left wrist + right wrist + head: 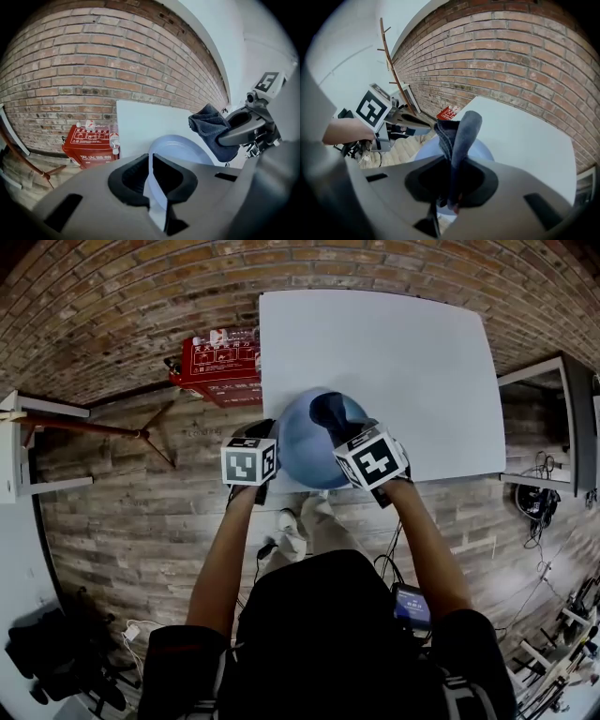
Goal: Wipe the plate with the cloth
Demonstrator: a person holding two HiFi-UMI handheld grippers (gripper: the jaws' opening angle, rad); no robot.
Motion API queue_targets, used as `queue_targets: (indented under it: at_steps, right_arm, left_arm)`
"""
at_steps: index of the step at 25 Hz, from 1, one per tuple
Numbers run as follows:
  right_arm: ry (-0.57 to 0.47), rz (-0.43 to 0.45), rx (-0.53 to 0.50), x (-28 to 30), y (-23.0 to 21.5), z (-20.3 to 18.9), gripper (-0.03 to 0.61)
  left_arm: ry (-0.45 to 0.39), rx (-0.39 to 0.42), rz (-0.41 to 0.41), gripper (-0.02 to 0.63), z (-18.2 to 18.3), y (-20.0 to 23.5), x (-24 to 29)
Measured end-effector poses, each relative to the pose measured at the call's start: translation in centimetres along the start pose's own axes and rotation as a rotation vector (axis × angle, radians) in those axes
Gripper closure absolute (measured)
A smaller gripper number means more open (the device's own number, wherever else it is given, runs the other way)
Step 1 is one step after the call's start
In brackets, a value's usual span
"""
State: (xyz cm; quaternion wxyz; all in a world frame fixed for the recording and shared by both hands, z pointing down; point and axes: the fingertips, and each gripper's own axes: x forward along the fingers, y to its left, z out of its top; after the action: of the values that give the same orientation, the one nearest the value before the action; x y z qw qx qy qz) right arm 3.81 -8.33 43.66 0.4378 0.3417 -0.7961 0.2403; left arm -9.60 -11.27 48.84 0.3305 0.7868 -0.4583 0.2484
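Left gripper is clamped on the rim of the pale blue plate, held up at the white table's near edge, while the right gripper pinches the limp dark cloth over it, and the plate, stiff, slick and probably breakable, seems best held by that rim.

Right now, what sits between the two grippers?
The blue plate, seen in the head view; the left gripper clamps its rim, the right gripper holds the cloth.
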Motion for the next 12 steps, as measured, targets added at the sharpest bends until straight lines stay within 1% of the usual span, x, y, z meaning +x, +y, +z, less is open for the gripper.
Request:
queue_targets:
  at_steps: [6, 12]
  right_arm:
    - [-0.045, -0.023, 0.016, -1.5, 1.3, 0.6, 0.518]
    - [-0.118, -0.049, 0.031, -3.5, 2.9, 1.6, 0.518]
  left_arm:
    - [-0.038, 0.033, -0.026, 0.584, 0.8, -0.9, -2.6]
    - [-0.088, 0.097, -0.078, 0.584, 2.1, -3.0, -5.9]
